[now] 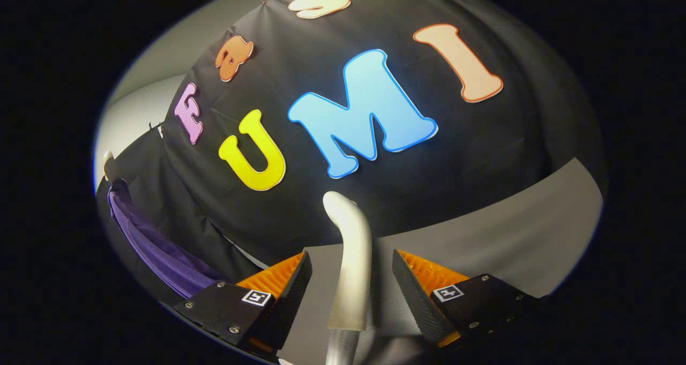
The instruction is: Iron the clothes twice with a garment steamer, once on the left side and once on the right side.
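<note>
While spread apart: fingers (351, 279) flank, without touching, the steamer handle (353, 258)
Handle: smooth, curved, pale plastic
Garment (155, 247): purple, softly ribbed

The tool (352, 279) is rolled to one side, so its two wedge-shaped fingers with ridged inner pads (276, 279) sit at a slant. The jaws stand spread apart, a clear gap on each side of the pale curved tube (351, 263) rising between them, neither pad touching it.
</note>
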Motion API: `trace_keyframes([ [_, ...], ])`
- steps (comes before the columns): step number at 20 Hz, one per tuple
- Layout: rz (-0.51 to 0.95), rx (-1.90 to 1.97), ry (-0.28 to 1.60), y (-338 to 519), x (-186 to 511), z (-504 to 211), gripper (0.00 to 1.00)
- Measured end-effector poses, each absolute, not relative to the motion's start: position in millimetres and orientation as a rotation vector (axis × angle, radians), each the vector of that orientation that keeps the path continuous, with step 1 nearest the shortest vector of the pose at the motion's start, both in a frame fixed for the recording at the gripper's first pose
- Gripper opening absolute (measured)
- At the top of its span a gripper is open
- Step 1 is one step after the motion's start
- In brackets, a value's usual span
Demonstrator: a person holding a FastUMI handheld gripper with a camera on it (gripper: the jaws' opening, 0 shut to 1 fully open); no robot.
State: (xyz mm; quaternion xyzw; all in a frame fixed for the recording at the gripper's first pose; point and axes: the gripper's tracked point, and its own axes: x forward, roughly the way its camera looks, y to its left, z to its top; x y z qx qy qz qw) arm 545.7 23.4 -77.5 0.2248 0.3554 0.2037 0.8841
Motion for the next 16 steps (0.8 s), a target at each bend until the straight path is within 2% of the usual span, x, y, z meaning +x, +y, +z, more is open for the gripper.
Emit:
trace_keyframes([
  [3, 0.456, 0.543, 0.821, 32, 545, -92, 0.93],
  [11, 0.477, 0.835, 0.958, 37, 547, -115, 0.75],
  [13, 0.501, 0.904, 0.977, 38, 543, -113, 0.67],
  [16, 0.517, 0.962, 0.984, 47, 543, -113, 0.45],
])
